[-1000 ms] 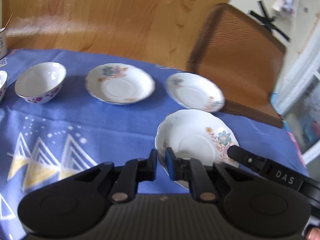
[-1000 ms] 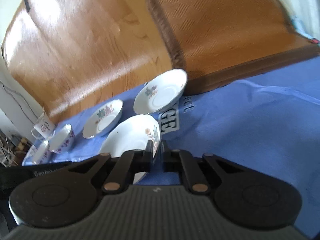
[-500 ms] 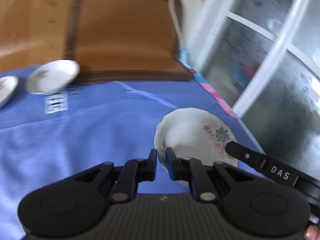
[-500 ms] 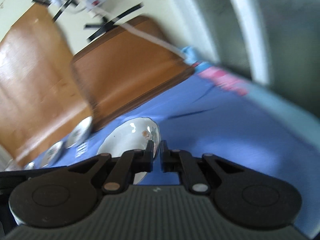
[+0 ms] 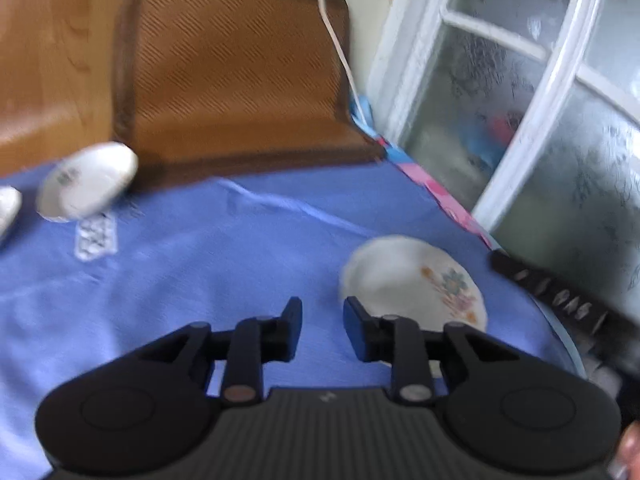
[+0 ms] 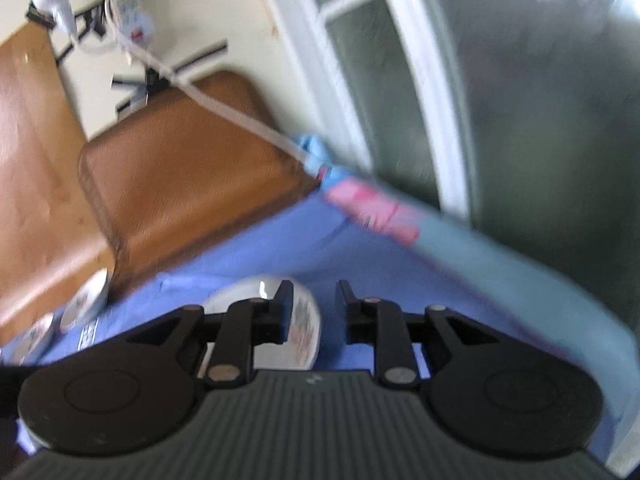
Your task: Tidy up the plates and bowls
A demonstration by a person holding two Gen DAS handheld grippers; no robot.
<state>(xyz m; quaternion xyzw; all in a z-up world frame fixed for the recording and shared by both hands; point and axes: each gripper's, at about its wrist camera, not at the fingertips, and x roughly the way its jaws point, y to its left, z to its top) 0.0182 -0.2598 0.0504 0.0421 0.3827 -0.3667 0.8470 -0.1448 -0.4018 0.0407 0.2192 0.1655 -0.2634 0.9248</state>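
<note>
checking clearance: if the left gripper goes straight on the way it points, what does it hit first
Most likely the blue tablecloth: the open left gripper points at bare cloth. The white floral saucer sits just to the right of that line. Depth is blurry.

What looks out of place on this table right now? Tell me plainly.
The floral plate sits alone near the right edge of the blue tablecloth, far from the other plates at the far left. Both the left gripper and right gripper are open around nothing. No breakage shows; blur hides detail.

Home: tablecloth point(image 5: 248, 248), chair point(image 5: 236, 80), saucers point(image 5: 86, 186)
</note>
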